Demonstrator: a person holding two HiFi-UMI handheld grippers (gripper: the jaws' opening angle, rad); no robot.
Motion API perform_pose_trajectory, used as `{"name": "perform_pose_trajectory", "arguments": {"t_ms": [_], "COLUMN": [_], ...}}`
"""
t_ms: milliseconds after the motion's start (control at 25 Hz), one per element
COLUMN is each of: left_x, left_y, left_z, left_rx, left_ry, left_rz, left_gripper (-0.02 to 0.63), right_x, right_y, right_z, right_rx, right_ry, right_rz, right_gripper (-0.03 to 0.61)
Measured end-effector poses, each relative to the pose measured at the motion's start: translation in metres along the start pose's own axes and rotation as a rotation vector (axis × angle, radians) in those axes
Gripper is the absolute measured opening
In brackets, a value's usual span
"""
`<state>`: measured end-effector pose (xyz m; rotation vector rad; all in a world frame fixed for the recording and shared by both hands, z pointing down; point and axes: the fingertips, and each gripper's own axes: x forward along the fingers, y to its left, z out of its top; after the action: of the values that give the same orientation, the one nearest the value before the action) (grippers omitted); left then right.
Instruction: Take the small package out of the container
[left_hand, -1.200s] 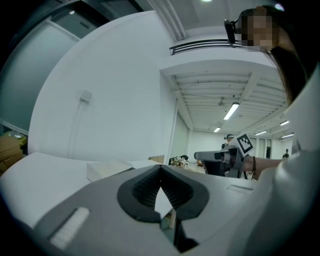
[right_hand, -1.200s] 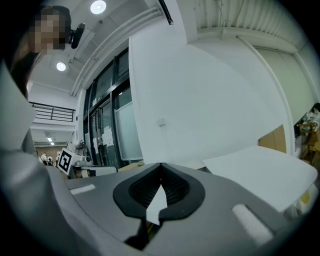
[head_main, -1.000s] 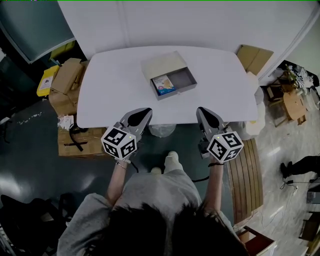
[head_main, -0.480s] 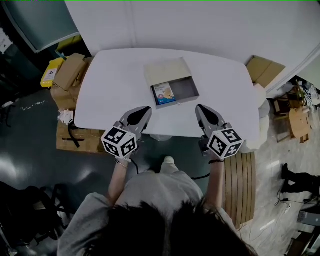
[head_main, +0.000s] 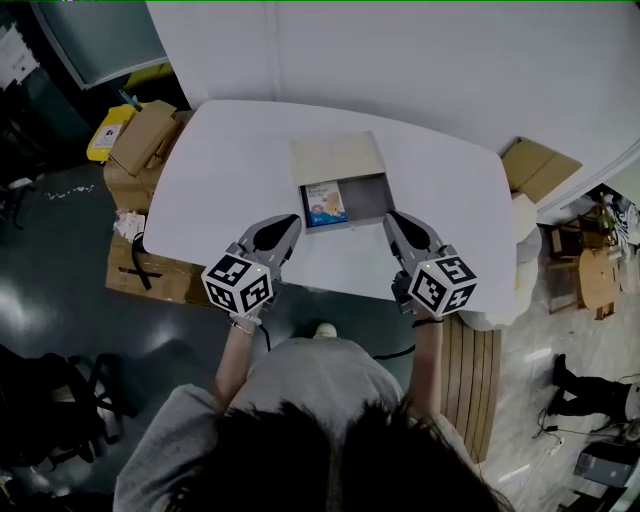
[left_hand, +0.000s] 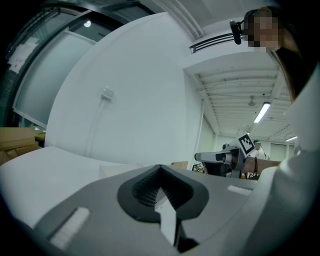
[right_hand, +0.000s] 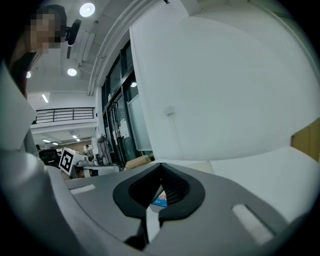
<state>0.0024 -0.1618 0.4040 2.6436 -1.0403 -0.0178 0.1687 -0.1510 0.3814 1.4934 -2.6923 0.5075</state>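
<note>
Plainly, the package (head_main: 325, 204) in the container (head_main: 368, 192) is being reached for; left claw (head_main: 290, 222) and right claw (head_main: 392, 220) are clenched, empty. One must be opened next.

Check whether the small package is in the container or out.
In. The small package lies flat in the left half of the open container on the white table.

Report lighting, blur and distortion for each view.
Head view: sharp, the white table bright, floor and corners dim. Left gripper view: fisheye bend, dark round edge, left claw soft up close. Right gripper view: same fisheye, ceiling lamps glaring, right claw slightly blurred.
</note>
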Motion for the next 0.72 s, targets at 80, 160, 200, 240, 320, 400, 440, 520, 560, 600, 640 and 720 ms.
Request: {"name": "perform_pose_trajectory", "arguments": {"t_ms": [80, 160, 200, 240, 320, 400, 440, 520, 560, 600, 640, 720], "left_x": [0.005, 0.011, 0.014, 0.015, 0.016, 0.015, 0.014, 0.012, 0.011, 0.011, 0.011, 0.011], "left_y": [0.0, 0.001, 0.002, 0.002, 0.002, 0.003, 0.005, 0.01, 0.013, 0.016, 0.019, 0.025], "left_z": [-0.003, -0.003, -0.003, -0.003, -0.008, -0.014, -0.017, -0.019, -0.019, -0.018, -0.019, -0.021], "left_rx": [-0.006, -0.008, -0.007, -0.008, -0.011, -0.018, -0.022, -0.026, -0.026, -0.026, -0.027, -0.034], "left_ry": [0.005, 0.008, 0.009, 0.01, 0.02, 0.038, 0.046, 0.06, 0.066, 0.072, 0.079, 0.094], "left_rz": [0.013, 0.022, 0.025, 0.028, 0.033, 0.04, 0.044, 0.054, 0.059, 0.063, 0.064, 0.06], "left_gripper": [-0.006, -0.006, -0.006, -0.006, -0.006, -0.006, -0.006, -0.006, -0.006, -0.006, -0.006, -0.006], "right_x": [0.003, 0.006, 0.008, 0.011, 0.016, 0.021, 0.024, 0.031, 0.035, 0.037, 0.04, 0.047], "right_y": [-0.008, -0.016, -0.019, -0.022, -0.024, -0.025, -0.024, -0.022, -0.021, -0.02, -0.02, -0.02], "right_z": [0.001, 0.004, 0.004, 0.003, 0.0, -0.003, -0.004, -0.006, -0.007, -0.009, -0.011, -0.016], "right_rx": [0.016, 0.023, 0.023, 0.022, 0.03, 0.044, 0.05, 0.062, 0.068, 0.075, 0.084, 0.102], "right_ry": [-0.005, -0.007, -0.001, 0.006, 0.015, 0.019, 0.022, 0.03, 0.034, 0.039, 0.044, 0.052], "right_rz": [0.005, 0.01, 0.014, 0.02, 0.031, 0.04, 0.044, 0.055, 0.06, 0.064, 0.065, 0.06], "right_gripper": [0.012, 0.012, 0.012, 0.012, 0.012, 0.012, 0.012, 0.012, 0.012, 0.012, 0.012, 0.012]}}
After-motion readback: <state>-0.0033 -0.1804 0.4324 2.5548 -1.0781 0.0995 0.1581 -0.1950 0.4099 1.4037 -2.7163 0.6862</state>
